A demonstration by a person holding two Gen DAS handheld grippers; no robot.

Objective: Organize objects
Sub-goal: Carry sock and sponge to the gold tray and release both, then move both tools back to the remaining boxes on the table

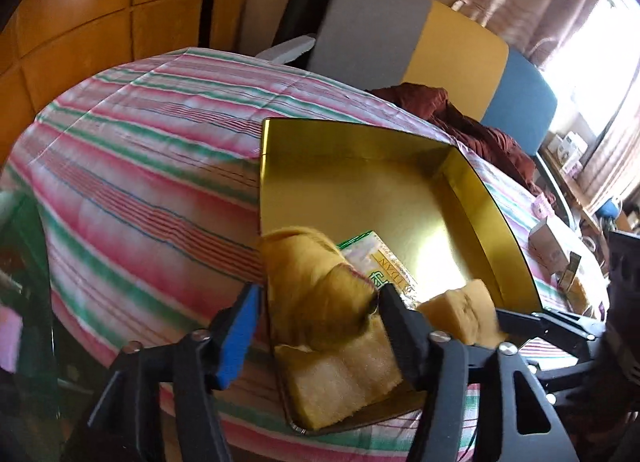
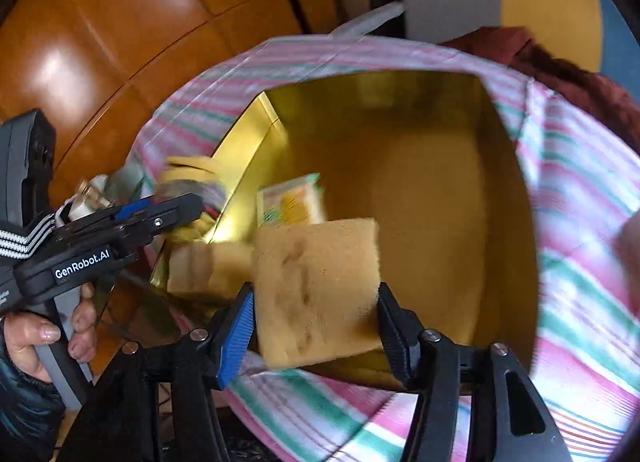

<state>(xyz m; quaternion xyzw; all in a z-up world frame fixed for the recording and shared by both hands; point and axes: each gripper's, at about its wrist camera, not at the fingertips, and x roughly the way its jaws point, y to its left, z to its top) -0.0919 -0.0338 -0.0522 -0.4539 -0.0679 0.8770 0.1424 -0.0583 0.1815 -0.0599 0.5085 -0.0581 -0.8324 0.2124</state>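
Two fisheye wrist views, each close, angled steeply down along its tongs; shared: gold tray [image 1: 496,198] [image 2: 516,182], striped tablecloth [image 1: 140,166] [image 2: 580,222]

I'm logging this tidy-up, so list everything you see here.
Tin box: one, gold, open, on the tablecloth.
Sponges: two, yellow; one in the box's near corner, one between the right gripper's fingers.
Cloth: one, yellow, between the left gripper's fingers.
Packet: one, green-yellow, inside the box.
Tablecloth: one, pink-green striped.
Garment: one, dark red, far table edge.
Chair backs: grey, yellow, blue, behind the table.
Left gripper, right gripper: black, blue pads.
Left hand: holding the left gripper.
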